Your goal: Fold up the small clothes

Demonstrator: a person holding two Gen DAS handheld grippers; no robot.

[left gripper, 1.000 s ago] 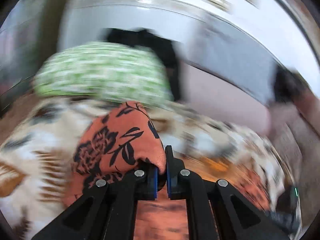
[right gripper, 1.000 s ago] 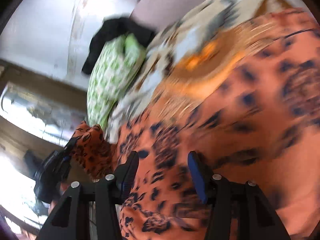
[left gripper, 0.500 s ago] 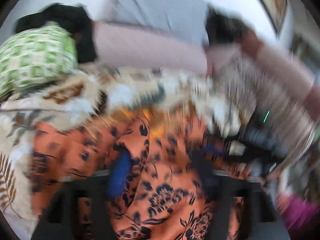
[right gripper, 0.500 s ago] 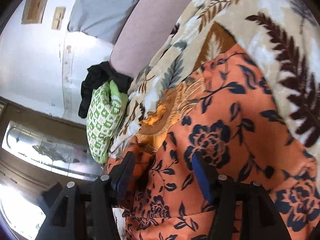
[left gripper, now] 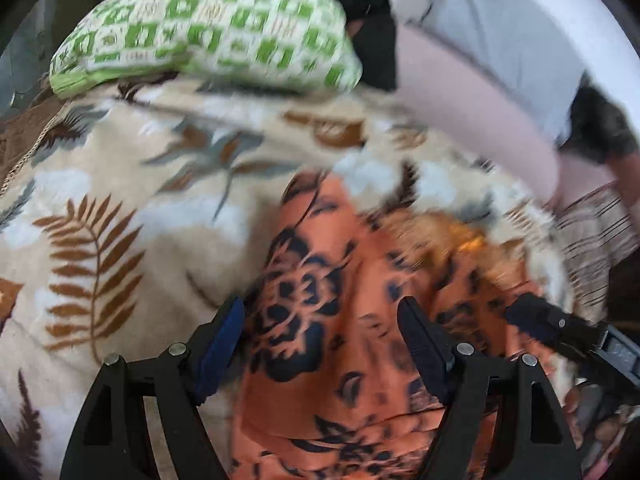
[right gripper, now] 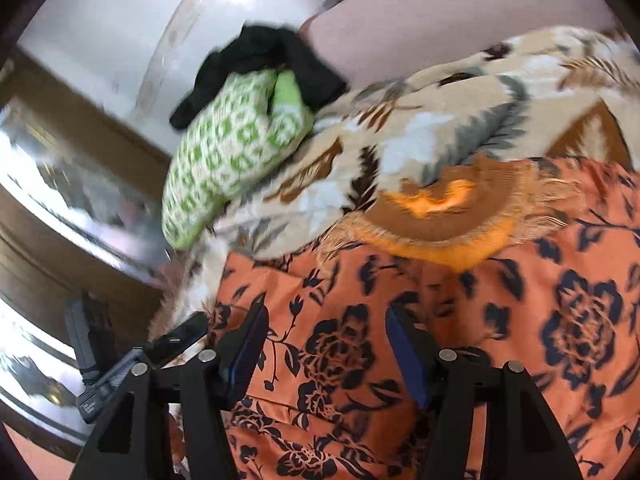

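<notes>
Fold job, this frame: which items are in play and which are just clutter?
In play:
- orange flowered garment, spread on the blanket
- left gripper, open over it
- right gripper, open over it

Lying about:
- leaf-print blanket, underneath
- green checked pillow
- black cloth behind the pillow
- orange fringed piece at the garment's far edge

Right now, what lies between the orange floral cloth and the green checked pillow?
In the left wrist view, only the leaf-patterned blanket separates the orange floral cloth from the green checked pillow.
</notes>
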